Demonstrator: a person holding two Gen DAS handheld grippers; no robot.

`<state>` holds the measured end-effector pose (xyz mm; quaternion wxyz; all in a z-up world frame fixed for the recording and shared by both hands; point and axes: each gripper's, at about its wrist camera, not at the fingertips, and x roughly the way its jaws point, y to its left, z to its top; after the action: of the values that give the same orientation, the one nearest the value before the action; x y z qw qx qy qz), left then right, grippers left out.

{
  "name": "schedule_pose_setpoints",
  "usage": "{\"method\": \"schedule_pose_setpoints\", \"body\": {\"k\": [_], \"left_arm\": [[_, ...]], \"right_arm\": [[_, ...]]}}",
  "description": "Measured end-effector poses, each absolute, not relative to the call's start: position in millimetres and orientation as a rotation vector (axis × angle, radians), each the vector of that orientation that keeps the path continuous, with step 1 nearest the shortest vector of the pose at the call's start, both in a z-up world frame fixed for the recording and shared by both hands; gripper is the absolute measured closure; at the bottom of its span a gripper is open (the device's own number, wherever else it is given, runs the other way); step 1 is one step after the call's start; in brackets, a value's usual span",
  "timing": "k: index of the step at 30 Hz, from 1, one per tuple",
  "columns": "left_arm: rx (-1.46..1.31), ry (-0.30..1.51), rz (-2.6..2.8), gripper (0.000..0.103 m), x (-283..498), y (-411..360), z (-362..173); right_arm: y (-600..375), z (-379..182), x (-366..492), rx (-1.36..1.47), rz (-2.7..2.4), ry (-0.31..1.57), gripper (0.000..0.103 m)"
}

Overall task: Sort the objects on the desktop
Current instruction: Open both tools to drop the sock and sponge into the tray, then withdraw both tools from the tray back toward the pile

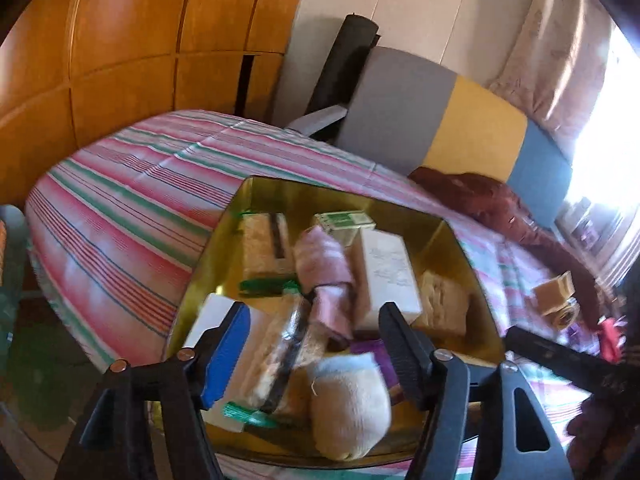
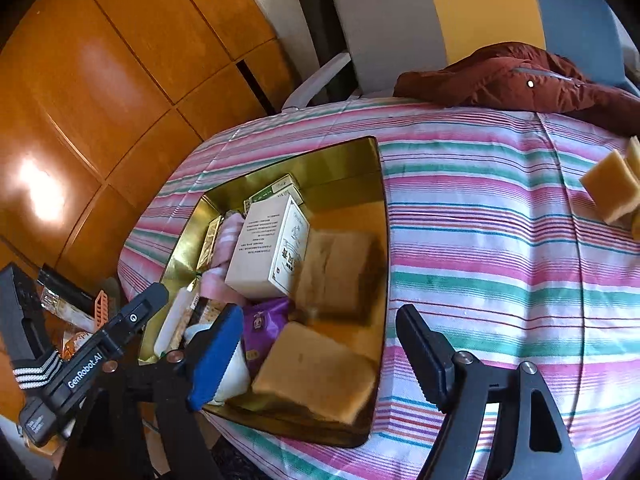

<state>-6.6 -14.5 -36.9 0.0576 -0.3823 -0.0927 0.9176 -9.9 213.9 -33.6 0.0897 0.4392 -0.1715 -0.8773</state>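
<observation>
Both jaw pairs are spread, nothing pinched: left gripper over the rolled sock, right gripper above a sponge. The gold tray is crowded (neighbours touching), so a descent risks snagging the wrong item.

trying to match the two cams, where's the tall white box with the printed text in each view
Left wrist: white box at picture centre, inside the gold tray, right of the pink cloth.
Right wrist: white box left of centre, in the tray's middle.
Shared landmark: the gold tray.
</observation>
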Motion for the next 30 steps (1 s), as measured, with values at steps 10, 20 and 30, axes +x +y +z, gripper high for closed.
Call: {"method": "schedule_pose_setpoints", "body": {"k": [10,20,30], "left_arm": [[-1.104,-0.154,2.783,0.038,4,3,-23],[-1.038,0.013,2.778,0.038,13,30,0],[-0.985,0.144,2.706,0.038,21,69,11]], "right_arm": [[224,-26,10,1.308,-2.694,-0.473,0.012],[245,-24,23,1.324,-2.761,-0.470,0.006],[284,-17,38,1.363,-2.859,-0.473,0.005]]}}
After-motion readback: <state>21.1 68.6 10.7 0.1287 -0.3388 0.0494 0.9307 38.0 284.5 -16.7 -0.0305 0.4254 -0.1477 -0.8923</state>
